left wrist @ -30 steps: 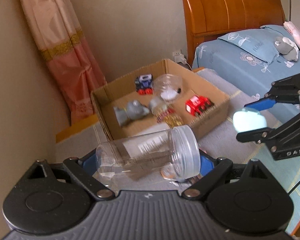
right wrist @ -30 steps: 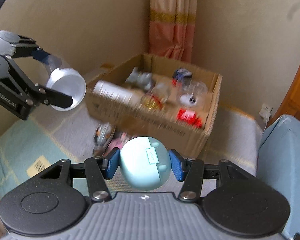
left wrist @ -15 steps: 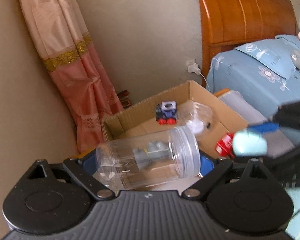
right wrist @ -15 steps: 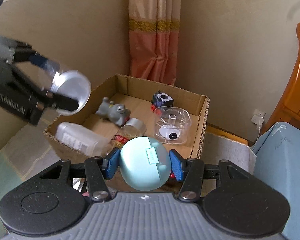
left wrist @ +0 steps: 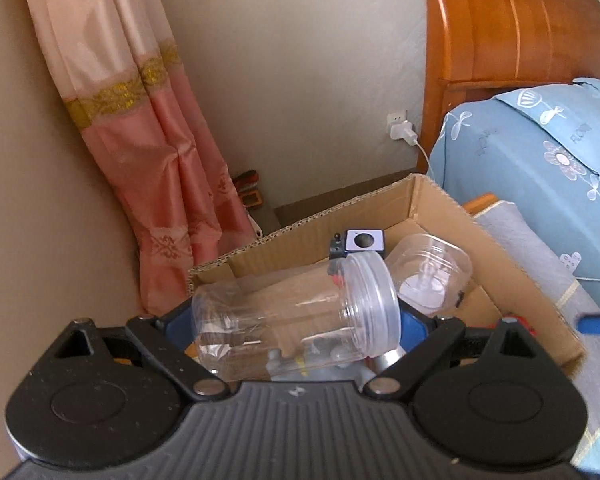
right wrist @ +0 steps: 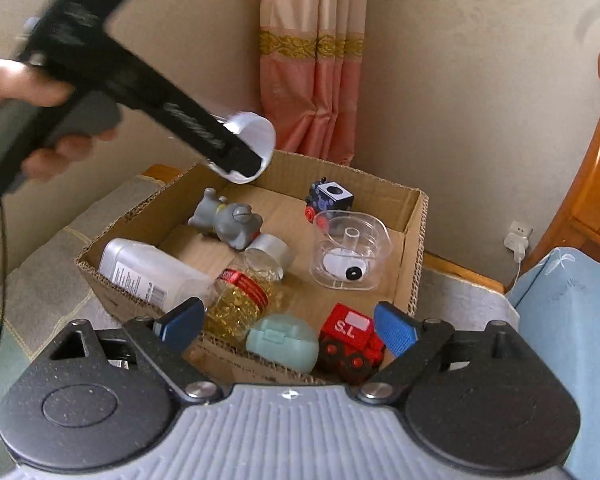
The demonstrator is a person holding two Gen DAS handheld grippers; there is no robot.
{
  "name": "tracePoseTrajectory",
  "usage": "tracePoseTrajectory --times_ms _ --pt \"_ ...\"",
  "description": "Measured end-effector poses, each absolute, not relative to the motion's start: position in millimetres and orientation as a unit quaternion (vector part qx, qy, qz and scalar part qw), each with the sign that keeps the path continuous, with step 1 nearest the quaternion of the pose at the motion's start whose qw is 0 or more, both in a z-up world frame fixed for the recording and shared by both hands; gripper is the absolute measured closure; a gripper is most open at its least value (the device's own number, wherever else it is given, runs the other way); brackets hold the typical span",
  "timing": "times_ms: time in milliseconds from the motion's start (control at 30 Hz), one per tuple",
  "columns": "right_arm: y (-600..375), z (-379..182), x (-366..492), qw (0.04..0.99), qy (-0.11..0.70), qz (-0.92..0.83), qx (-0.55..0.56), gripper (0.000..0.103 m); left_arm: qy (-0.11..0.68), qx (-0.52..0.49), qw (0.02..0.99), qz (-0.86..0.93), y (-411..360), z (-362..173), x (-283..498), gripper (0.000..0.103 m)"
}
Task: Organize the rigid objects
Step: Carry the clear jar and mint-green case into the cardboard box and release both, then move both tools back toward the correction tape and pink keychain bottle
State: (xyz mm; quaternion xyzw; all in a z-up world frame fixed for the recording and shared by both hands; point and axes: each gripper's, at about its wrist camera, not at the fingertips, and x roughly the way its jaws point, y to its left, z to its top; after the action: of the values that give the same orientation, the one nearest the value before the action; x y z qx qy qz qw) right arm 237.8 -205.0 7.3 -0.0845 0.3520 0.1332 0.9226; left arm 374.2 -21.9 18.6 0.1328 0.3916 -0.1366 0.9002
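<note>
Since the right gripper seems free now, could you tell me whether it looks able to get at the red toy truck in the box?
Probably yes. The right gripper is open and empty, and the red toy truck lies uncovered in the cardboard box just ahead, though the pale blue case sits close against it.

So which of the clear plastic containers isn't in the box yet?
The tall clear jar, lying sideways in the left gripper above the cardboard box. The squat clear container and the oil bottle already lie inside.
</note>
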Motion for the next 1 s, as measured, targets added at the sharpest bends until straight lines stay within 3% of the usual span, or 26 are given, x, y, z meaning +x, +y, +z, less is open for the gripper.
tracePoseTrajectory --times_ms 367,1000 --pt "-202.3 13.7 214.5 0.921 0.346 0.147 -0.099 0.004 0.402 0.112 0.901 -0.122 -20.7 12.5 385.1 0.007" --pt "-193.8 5.6 169.3 0.923 0.354 0.136 -0.067 0.002 0.375 0.144 0.905 -0.143 -19.1 56.2 291.5 0.007"
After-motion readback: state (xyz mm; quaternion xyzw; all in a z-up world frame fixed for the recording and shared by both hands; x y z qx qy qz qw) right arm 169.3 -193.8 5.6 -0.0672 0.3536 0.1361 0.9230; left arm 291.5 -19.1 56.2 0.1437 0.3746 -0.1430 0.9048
